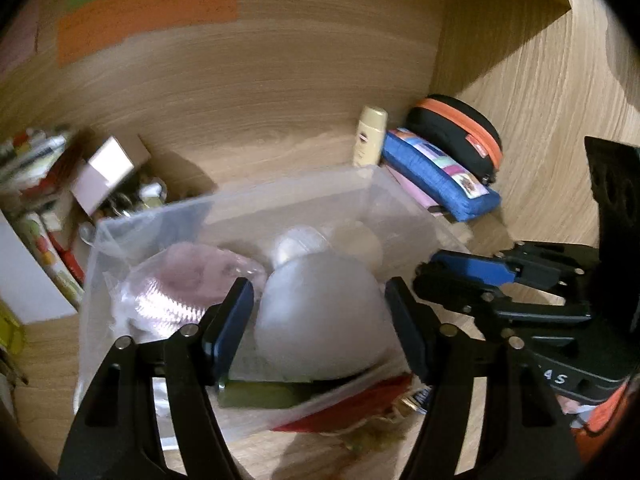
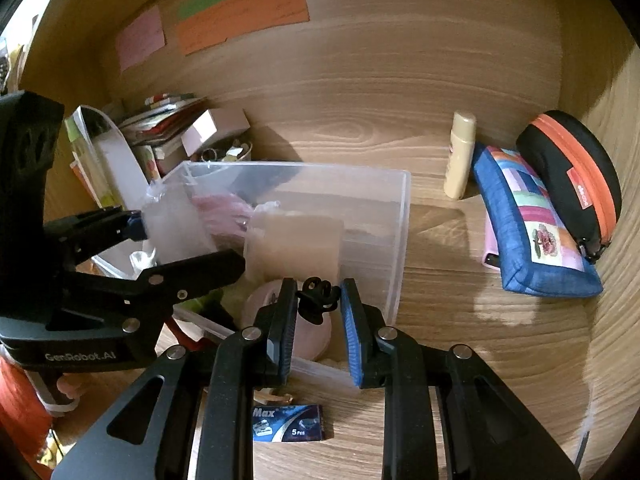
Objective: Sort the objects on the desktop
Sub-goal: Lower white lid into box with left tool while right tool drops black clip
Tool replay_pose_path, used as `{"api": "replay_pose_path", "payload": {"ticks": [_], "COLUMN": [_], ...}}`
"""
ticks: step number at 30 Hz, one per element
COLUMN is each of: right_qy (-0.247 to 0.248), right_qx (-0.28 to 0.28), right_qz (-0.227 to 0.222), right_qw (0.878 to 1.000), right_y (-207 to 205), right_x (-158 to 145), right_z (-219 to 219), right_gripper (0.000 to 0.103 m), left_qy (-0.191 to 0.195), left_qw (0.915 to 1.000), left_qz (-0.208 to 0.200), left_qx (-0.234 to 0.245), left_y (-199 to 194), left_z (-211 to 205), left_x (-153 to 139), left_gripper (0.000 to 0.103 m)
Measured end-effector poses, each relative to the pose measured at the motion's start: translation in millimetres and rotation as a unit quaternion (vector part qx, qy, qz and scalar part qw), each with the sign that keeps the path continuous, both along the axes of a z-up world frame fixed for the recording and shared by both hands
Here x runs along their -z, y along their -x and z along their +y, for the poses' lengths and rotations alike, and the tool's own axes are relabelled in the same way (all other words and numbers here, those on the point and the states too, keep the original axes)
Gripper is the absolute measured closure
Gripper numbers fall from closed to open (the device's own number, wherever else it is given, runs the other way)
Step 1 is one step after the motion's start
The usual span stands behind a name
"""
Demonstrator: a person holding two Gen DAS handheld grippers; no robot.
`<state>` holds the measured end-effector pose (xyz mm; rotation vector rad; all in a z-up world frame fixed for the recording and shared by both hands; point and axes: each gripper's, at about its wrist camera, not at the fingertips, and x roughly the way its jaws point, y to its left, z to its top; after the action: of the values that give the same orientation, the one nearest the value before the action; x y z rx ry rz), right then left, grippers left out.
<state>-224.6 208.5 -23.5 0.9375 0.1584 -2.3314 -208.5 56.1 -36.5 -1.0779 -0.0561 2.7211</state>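
A clear plastic bin (image 1: 280, 190) (image 2: 400, 240) stands on the wooden desk with a pink knitted item (image 1: 172, 292), a beige block (image 2: 296, 248) and a pinkish roll (image 2: 264, 300) inside. My left gripper (image 1: 320, 292) (image 2: 188, 242) hangs over the bin's left part, its pads against both sides of a frosted white pouch (image 1: 320, 332) (image 2: 172, 224). Over the bin's near wall my right gripper (image 2: 318, 290) (image 1: 424, 276) is shut on a small black clip (image 2: 314, 304).
A cream bottle (image 2: 460, 156), a blue patchwork pouch (image 2: 532, 224) and a black case with orange zipper (image 2: 572, 172) sit at the right. Books and a pink box (image 2: 216, 128) crowd the left. A small blue packet (image 2: 288, 424) lies in front of the bin, a red wrapper (image 1: 352, 404) beside it.
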Motion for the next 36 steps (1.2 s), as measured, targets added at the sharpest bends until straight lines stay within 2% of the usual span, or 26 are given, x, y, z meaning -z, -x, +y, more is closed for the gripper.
{"api": "replay_pose_path", "payload": {"ticks": [3,7,9,11,14,16,20,32,36], "right_qy": [0.002,0.000,-0.006,-0.007,-0.005,-0.005,0.002,0.016,0.016], "right_qx": [-0.004,-0.007,-0.004,0.002,0.010,0.016,0.020,0.033,0.039], "right_qz": [-0.005,-0.004,0.005,0.017,0.033,0.051,0.063,0.041,0.037], "right_qw": [1.000,1.000,1.000,1.000,0.999,0.999,0.998,0.998,0.998], "right_y": [0,-2,-6,-10,-19,-26,-37,-58,-65], "right_x": [0,-2,-4,-8,-15,-21,-31,-33,-32], "right_z": [0,-2,-3,-3,-2,0,4,17,24], "right_gripper": [0.079,0.072,0.062,0.046,0.031,0.026,0.020,0.019,0.019], "left_qy": [-0.012,-0.020,-0.018,-0.015,-0.013,-0.019,-0.011,0.007,0.020], "left_qw": [0.9999,0.9997,0.9995,0.9989,0.9979,0.9970,0.9947,0.9890,0.9884], "left_qz": [-0.006,0.007,0.020,0.029,0.041,0.047,0.063,0.078,0.064], "left_qx": [-0.003,-0.011,-0.020,-0.033,-0.050,-0.059,-0.080,-0.125,-0.136], "left_y": [0,-7,-13,-19,-30,-40,-55,-115,-128], "left_z": [-4,-9,-12,-16,-22,-29,-38,-72,-82], "left_x": [-2,-12,-18,-23,-31,-38,-47,-55,-45], "left_gripper": [0.033,0.032,0.028,0.023,0.016,0.013,0.011,0.007,0.007]}}
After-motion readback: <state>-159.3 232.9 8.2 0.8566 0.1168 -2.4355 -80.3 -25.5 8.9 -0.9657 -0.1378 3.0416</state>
